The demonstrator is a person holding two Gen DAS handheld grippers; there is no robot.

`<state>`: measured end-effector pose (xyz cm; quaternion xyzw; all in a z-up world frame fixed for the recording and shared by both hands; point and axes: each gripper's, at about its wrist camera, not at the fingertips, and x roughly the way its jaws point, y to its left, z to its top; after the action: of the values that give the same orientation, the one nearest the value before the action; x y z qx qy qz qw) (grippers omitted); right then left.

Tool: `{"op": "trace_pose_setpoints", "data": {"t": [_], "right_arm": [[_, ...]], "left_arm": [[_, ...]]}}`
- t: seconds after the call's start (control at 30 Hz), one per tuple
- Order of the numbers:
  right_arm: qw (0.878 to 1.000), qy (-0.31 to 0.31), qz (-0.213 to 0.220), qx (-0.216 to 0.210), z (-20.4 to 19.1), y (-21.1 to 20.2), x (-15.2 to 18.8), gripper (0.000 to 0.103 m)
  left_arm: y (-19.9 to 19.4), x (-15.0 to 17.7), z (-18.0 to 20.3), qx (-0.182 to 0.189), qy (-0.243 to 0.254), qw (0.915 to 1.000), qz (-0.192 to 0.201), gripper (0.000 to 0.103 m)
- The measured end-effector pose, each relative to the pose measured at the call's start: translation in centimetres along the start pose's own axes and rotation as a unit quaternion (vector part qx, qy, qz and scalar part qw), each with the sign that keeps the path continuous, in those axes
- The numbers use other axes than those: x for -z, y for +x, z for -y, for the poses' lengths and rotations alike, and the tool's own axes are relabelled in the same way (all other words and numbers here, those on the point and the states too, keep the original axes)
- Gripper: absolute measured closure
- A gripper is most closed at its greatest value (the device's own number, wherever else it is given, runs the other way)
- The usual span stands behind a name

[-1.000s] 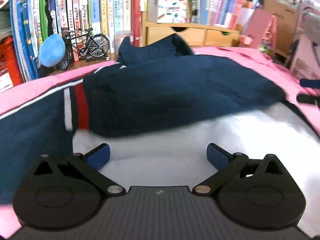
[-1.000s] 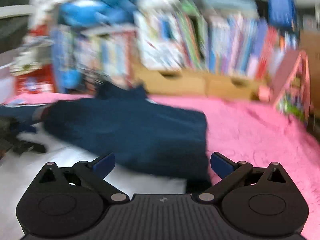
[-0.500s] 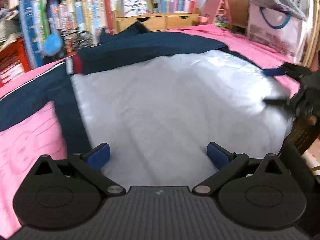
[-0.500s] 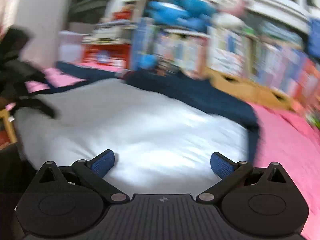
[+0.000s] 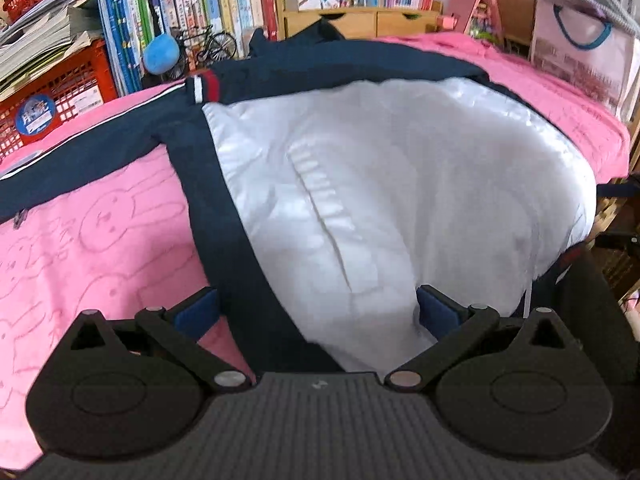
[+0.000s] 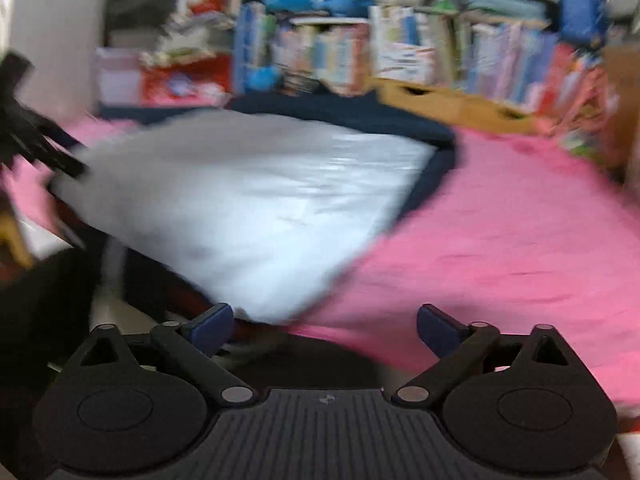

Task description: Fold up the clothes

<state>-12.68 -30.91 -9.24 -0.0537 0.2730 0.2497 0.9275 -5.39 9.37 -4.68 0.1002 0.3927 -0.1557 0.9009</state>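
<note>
A navy jacket [image 5: 208, 184] lies on the pink blanket [image 5: 100, 240] with its white lining [image 5: 400, 184] facing up; a red, white and navy cuff [image 5: 204, 86] is folded across its far side. My left gripper [image 5: 318, 308] is open over the near hem, with the navy edge and lining between its blue pads, which do not press. My right gripper [image 6: 325, 326] is open with its jaws closing; the near corner of the lining [image 6: 256, 216] reaches in by its left pad. This view is blurred. Each gripper shows dark at the edge of the other's view.
Shelves of books [image 5: 224, 4], a wooden drawer unit [image 5: 360, 20], a toy bicycle [image 5: 208, 46] and a blue plush ball [image 5: 160, 54] stand behind the bed. A red crate [image 5: 56, 96] is far left, a bag [image 5: 580, 52] far right. The blanket's near edge drops off [image 6: 312, 356].
My left gripper has drawn back from the folded navy part to the jacket's near hem. The right gripper has swung and come down to the near corner, its jaws slightly narrower.
</note>
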Motion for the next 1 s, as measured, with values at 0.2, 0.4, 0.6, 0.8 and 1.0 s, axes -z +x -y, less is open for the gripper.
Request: {"op": "trace_pose_setpoints", "data": {"t": [0.2, 0.4, 0.6, 0.8, 1.0], "right_arm": [[0.993, 0.09, -0.016, -0.076, 0.8, 3.8, -0.8, 0.053], [0.982, 0.119, 0.041, -0.138, 1.9, -2.9, -2.7, 0.082], [0.99, 0.095, 0.015, -0.107, 3.2, -4.4, -2.5, 0.08], [0.98, 0.175, 0.001, -0.099, 5.5, 0.4, 0.0, 0.021], [0.943, 0.29, 0.012, -0.162, 8.2, 4.0, -0.2, 0.03]], "left_arm": [[-0.2, 0.8, 1.1, -0.029, 0.013, 0.9994, -0.015, 0.0], [-1.2, 1.9, 2.1, -0.054, 0.029, 0.9974, -0.037, 0.0], [-2.4, 2.8, 0.1, -0.005, -0.028, 0.9992, -0.028, 0.0], [-2.1, 3.5, -3.1, 0.085, -0.126, 0.9881, -0.026, 0.0], [0.7, 3.9, -4.5, 0.19, -0.218, 0.957, -0.023, 0.006]]}}
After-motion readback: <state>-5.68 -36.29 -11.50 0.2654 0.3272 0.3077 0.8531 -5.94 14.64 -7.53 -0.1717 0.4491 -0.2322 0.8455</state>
